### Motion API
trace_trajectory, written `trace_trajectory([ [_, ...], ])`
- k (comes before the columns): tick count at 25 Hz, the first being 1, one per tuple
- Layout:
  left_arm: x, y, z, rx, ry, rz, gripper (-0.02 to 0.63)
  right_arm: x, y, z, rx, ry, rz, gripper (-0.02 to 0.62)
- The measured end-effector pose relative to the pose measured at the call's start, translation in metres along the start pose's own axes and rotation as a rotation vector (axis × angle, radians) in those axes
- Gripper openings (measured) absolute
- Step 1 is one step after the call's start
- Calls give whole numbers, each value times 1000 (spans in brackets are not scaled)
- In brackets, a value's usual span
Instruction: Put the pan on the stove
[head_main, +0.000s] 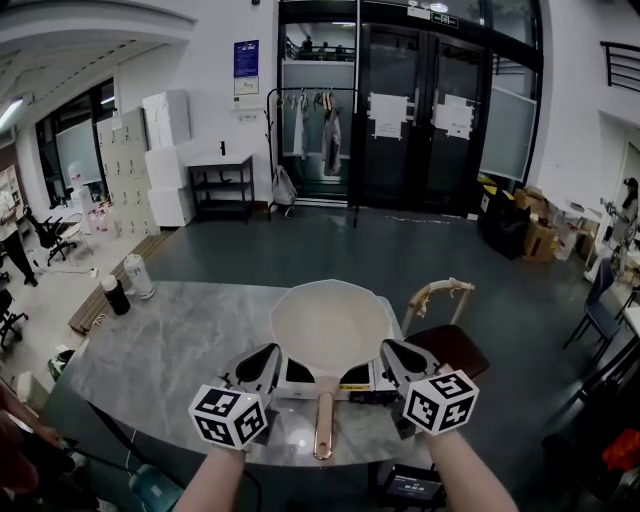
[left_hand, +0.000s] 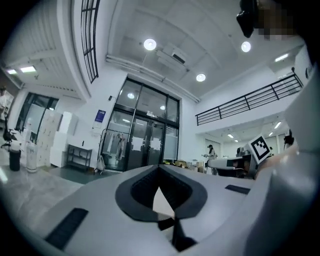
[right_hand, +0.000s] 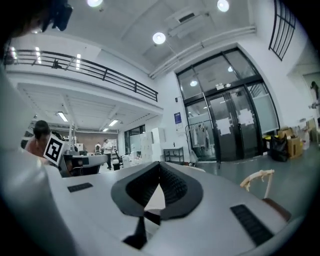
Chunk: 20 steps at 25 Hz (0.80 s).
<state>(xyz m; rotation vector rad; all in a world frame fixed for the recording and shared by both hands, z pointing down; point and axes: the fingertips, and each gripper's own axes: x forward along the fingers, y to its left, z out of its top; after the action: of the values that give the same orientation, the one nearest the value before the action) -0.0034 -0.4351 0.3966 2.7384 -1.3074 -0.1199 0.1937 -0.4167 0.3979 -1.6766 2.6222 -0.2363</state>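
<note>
— Where do we stand? Is the pan up there yet?

— It is! The cream frying pan (head_main: 330, 325) sits on the portable stove (head_main: 300, 381), out on the grey marble tabletop (head_main: 170, 350). Its copper-coloured handle (head_main: 323, 425) points straight back at the person and reaches out past the stove's front edge.

— And the tongs? Anything in them?

— Nothing. The left tongs (head_main: 268, 352) are shut tight, tips meeting, with only air in front of them. They hang just beside the stove's left front corner. The right tongs (head_main: 392, 350) are the mirror of that at the right front corner: closed up, empty.

— So nobody's holding the handle?

— No. It lies between the two pairs, apart from both (a tidy little gap on each side, from where I'm standing).

— Is the pan sitting properly?

— It looks level and covers the top of the stove, with only the front panel showing beneath it. Whether it's centred on the burner I can't say, because the pan hides that.

— So what's left to do?

— By my reckoning, nothing on the pan itself. The placing looks done, and all that remains is to draw the tongs clear without clipping that handle.
</note>
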Motion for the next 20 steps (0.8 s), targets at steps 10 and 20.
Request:
trace_trajectory([
  [10,-2,0,20,163,-75,9,11,-28,-20,27,-134,-123,-150,26],
  [20,-4,-10,40,236,-134,6,11,-44,-16,44,-231,-123,-182,25],
])
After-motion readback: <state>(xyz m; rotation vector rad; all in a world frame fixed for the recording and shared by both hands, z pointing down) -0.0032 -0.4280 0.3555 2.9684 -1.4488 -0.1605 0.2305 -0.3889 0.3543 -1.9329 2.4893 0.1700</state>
